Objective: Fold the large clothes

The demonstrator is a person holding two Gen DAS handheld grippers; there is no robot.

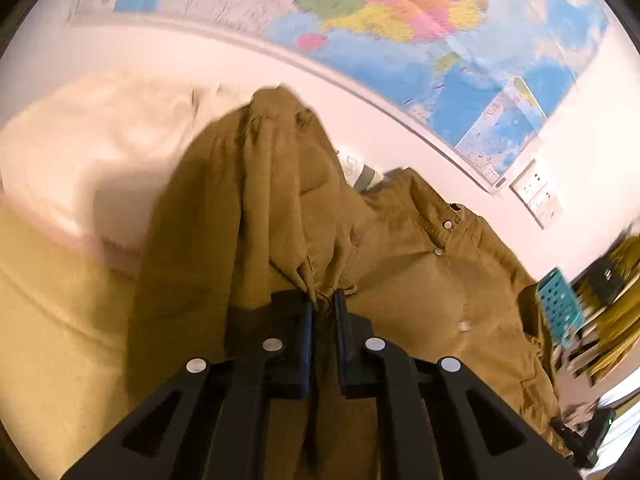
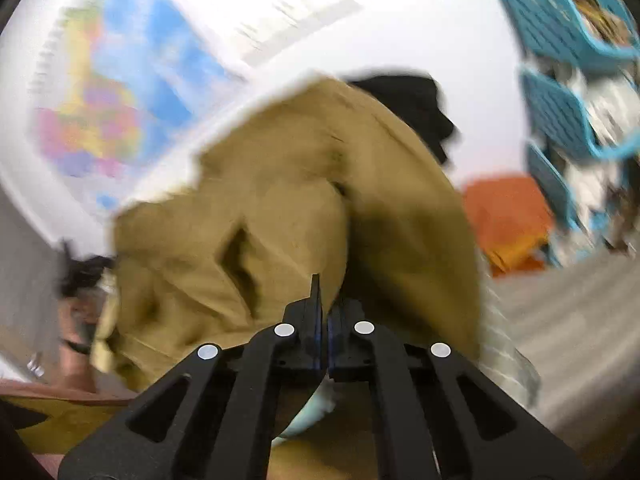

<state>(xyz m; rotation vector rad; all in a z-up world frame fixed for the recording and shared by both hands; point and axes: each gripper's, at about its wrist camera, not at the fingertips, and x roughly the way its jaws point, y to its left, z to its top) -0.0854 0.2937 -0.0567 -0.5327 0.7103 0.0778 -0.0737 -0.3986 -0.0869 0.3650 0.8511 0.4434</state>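
An olive-brown button-up garment with metal snaps hangs lifted in the air. My left gripper is shut on a bunched edge of it, and the cloth drapes up and over to the left. In the right wrist view, which is blurred, the same garment fills the middle. My right gripper is shut on a fold of it near its lower edge.
A large coloured map hangs on the white wall. A cream and pink bed cover lies at left. Blue plastic shelves stand at right, an orange item below them. A person's head shows at lower left.
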